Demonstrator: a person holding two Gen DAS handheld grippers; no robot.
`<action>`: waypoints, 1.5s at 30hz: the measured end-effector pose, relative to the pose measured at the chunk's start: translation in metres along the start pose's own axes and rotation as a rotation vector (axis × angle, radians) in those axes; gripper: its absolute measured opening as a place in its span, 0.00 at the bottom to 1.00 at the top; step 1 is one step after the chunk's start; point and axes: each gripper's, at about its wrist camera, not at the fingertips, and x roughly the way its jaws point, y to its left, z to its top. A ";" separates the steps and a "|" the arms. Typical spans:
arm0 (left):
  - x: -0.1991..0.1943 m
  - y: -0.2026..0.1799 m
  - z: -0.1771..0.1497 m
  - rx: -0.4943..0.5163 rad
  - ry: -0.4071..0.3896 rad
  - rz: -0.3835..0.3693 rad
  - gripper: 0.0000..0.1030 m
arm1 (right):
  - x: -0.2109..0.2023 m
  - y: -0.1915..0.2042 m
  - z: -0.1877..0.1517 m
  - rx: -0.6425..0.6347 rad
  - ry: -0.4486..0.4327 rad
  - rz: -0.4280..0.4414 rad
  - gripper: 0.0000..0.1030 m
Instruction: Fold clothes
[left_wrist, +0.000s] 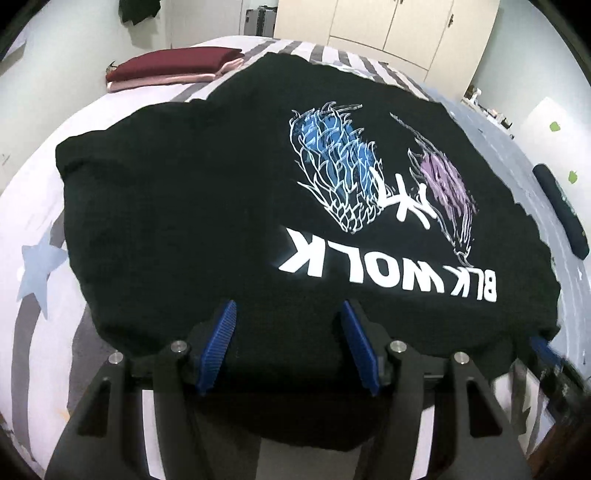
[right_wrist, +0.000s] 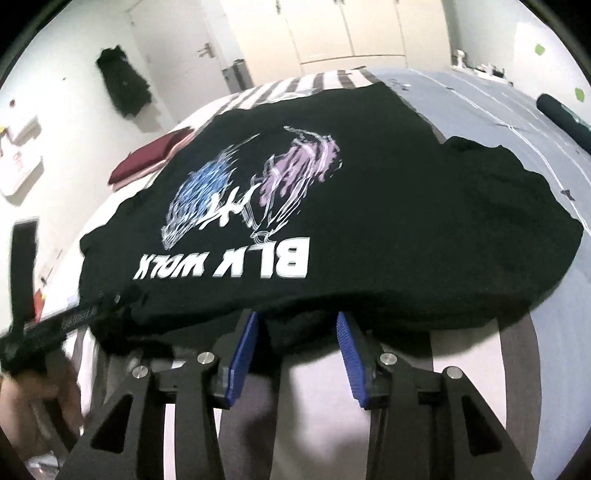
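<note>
- Shirt: black, print up, spread on the bed; near hem at 6 o'clock, unfolded or half-folded, cannot tell.
- Left tongs: released, over the hem.
- Right tongs: released, at the hem.
- Pile: folded, 11 o'clock.

The black T-shirt covers most of the bed, so the sheet's pattern beneath it is hidden. In the right wrist view the shirt's print is smeared by motion blur. At 8 o'clock there, the left gripper is a blurred dark bar, its jaws unreadable, and the hand under it is cut off by the edge. Small items at 2 o'clock beyond the bed are too tiny to tell.
</note>
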 end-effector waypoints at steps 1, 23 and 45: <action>-0.004 0.002 -0.001 -0.005 -0.004 -0.006 0.55 | -0.001 0.002 -0.005 -0.013 0.007 0.003 0.40; -0.022 -0.010 -0.057 0.082 0.046 0.037 0.55 | 0.012 0.028 -0.030 -0.166 -0.011 -0.068 0.40; 0.003 -0.020 0.002 0.115 -0.011 0.043 0.55 | 0.029 0.033 0.017 -0.215 -0.103 -0.177 0.39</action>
